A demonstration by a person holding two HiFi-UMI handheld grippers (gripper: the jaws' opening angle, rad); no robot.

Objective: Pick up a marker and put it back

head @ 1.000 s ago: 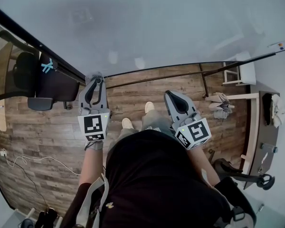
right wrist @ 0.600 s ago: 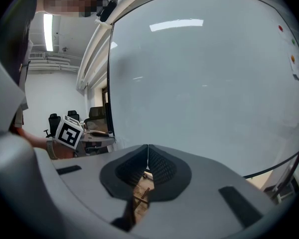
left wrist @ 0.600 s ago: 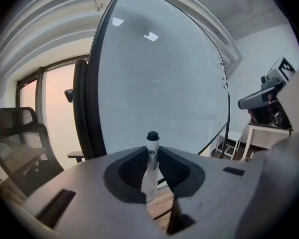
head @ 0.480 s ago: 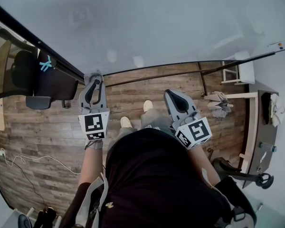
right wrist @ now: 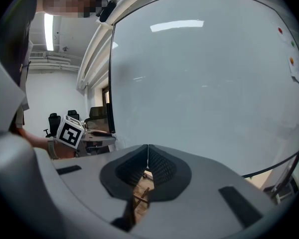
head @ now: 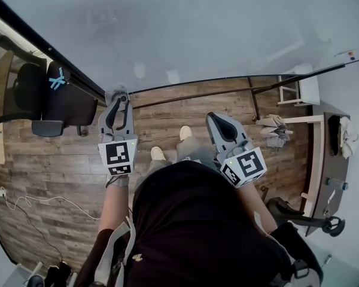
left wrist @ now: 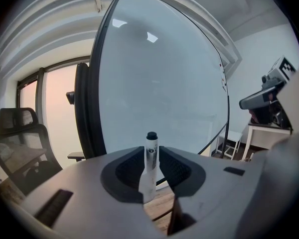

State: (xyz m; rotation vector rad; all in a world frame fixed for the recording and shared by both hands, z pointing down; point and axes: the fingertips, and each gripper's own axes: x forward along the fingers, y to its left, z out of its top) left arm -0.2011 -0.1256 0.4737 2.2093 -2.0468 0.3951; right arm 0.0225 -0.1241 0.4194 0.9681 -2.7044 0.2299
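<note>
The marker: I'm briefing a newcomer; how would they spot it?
Face the big whiteboard in the left gripper view. Upright before it, between the opening jaws of the left gripper, stands the marker: the only white barrel with a black cap.

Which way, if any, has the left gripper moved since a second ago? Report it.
No. The left gripper keeps its place at the lower edge of the whiteboard. Its jaws are opening, with the marker between them.
</note>
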